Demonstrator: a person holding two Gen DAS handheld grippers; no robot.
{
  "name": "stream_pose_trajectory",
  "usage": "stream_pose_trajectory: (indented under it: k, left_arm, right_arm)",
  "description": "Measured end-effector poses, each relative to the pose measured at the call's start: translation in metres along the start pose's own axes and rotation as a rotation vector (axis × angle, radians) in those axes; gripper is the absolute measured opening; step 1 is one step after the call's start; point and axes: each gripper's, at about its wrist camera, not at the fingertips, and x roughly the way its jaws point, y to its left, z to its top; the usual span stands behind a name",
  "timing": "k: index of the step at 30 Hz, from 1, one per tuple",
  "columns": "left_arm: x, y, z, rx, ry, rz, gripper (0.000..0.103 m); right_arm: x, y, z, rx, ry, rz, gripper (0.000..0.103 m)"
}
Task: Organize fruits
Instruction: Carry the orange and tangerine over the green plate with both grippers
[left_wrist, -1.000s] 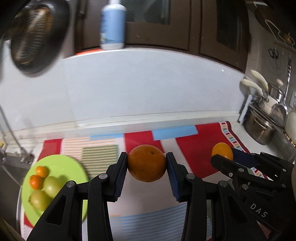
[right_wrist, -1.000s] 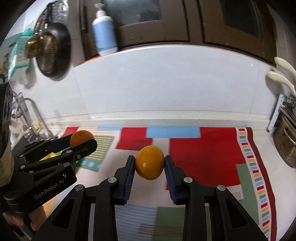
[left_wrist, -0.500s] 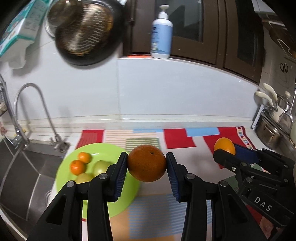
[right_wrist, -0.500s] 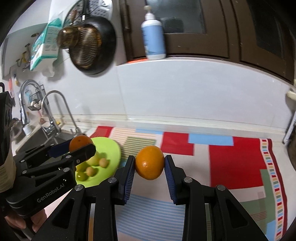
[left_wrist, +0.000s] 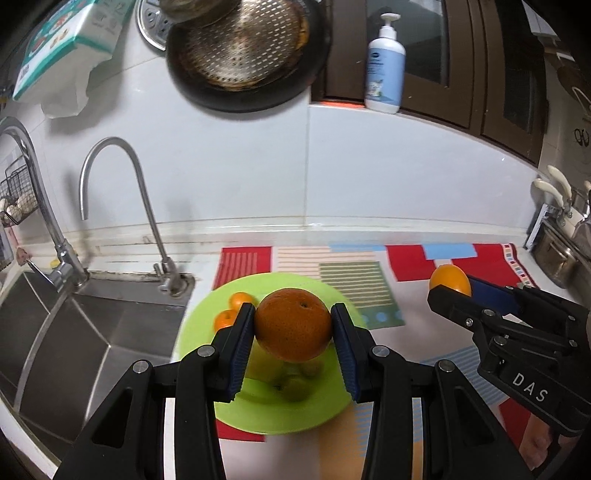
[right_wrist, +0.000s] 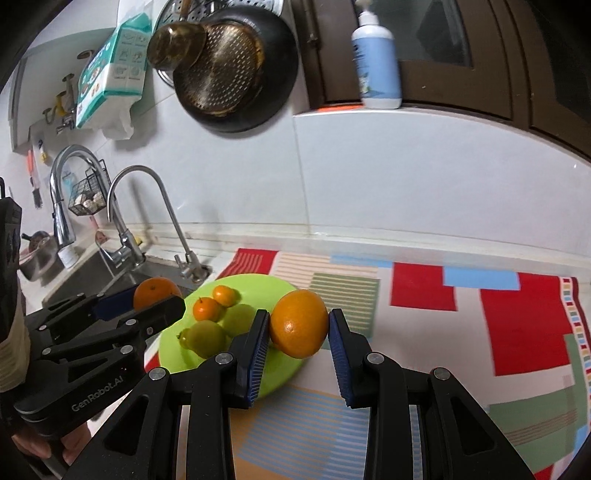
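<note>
Above the green plate (left_wrist: 332, 413), L hand-held gripper (left_wrist: 293, 334) clamps a dark orange (left_wrist: 293, 328) between both blue pads (left_wrist: 242, 339), jaws spread about the fruit's width. R hand-held gripper (right_wrist: 298, 332) pinches a brighter orange (right_wrist: 299, 328) the same way, over the plate's rim at 3 o'clock, above the striped mat (right_wrist: 461, 295). On plate: two small tangerines (right_wrist: 207, 308) at 11 o'clock, yellow-green fruit (right_wrist: 203, 338) near 8 o'clock. Plate sits on the mat on the surface, sink (left_wrist: 74, 332) just beside it at 9 o'clock. Neither orange touches the plate.
</note>
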Motion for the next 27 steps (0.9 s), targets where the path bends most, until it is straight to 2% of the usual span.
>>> stream_pose_trajectory:
  k: [11, 27]
  left_arm:
    - [0.043, 0.032, 0.002, 0.036, 0.059, -0.013, 0.041]
    - [0.102, 0.046, -0.004, 0.047, 0.158, -0.06, 0.042]
  right_arm:
    - [0.051, 0.02, 0.006, -0.008, 0.048, -0.004, 0.033]
    - [0.131, 0.023, 0.01, -0.047, 0.157, 0.032, 0.034]
